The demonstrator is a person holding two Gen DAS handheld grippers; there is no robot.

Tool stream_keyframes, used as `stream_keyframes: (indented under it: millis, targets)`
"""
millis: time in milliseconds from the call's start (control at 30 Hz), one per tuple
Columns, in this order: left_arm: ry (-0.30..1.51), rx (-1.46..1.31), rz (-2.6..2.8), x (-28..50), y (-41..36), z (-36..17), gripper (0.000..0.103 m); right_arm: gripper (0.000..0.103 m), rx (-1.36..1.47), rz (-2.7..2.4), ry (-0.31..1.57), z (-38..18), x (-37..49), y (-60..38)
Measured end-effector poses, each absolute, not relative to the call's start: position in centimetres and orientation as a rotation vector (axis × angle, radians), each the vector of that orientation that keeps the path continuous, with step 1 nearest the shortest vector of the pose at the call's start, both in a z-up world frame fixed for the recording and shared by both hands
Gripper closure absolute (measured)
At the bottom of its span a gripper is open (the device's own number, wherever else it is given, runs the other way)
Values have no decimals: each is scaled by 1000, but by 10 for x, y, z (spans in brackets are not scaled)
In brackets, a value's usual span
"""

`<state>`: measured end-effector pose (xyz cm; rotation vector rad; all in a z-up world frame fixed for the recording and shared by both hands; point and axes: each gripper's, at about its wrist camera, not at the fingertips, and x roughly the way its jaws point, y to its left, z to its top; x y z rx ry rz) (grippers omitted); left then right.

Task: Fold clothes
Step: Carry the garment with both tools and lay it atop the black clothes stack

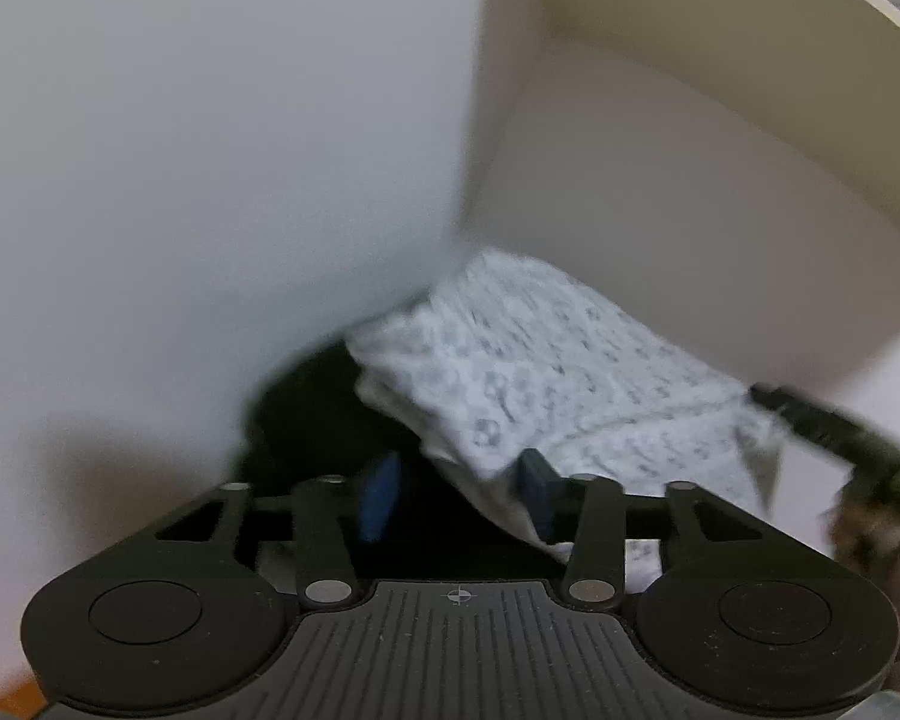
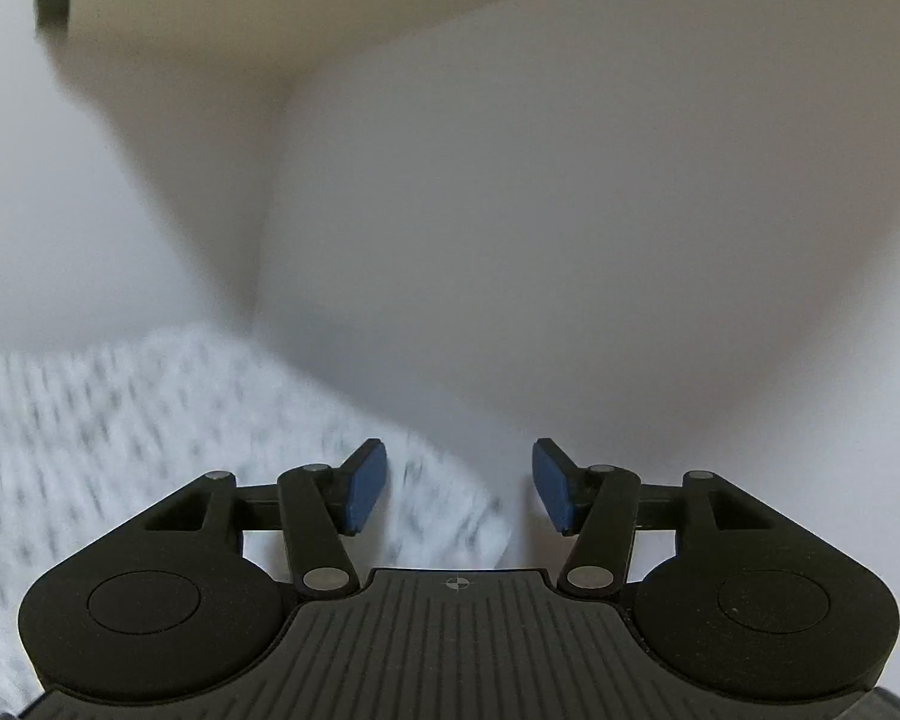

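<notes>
On the bench: patterned garment (image 1: 546,372) lies in stacked layers beside something dark (image 1: 306,408).
Left tongs (image 1: 459,495): spread, released, garment edge between them.
Right tongs (image 2: 459,495): spread, empty, over the garment's corner.
Progress: folds visible; finished or midway, cannot tell.

The folded garment (image 1: 546,372) lies on the desk (image 1: 180,210), ahead of the left gripper (image 1: 459,495). In the right wrist view it lies left of the right gripper (image 2: 459,492)
</notes>
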<state>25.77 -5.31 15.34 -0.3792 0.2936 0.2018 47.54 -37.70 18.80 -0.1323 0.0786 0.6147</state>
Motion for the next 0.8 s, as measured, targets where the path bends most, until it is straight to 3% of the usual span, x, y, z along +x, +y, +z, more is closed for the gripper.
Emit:
stream_keyframes:
  millis: [200,333,400,633,733,800]
  targets:
    - [159,-255,225,251,-67,186,57,50,-149,804,98,190,435,-364]
    - [246,-163,177,295,-80,194,56,53,-163,915,178,166,394,-357]
    - [312,-124,203,317,-75,188,57,61,-163,925,212,151,380,-363]
    - [365,-95,242,336,-57,169,54,60,-155,922,272,122,359,-396]
    - [372,-78,253,328,-63,175,40,58,-134,914,263,130,348,-399]
    - [380,-79,255,308,-65,181,22,48,-114,913,254,132,341,-399]
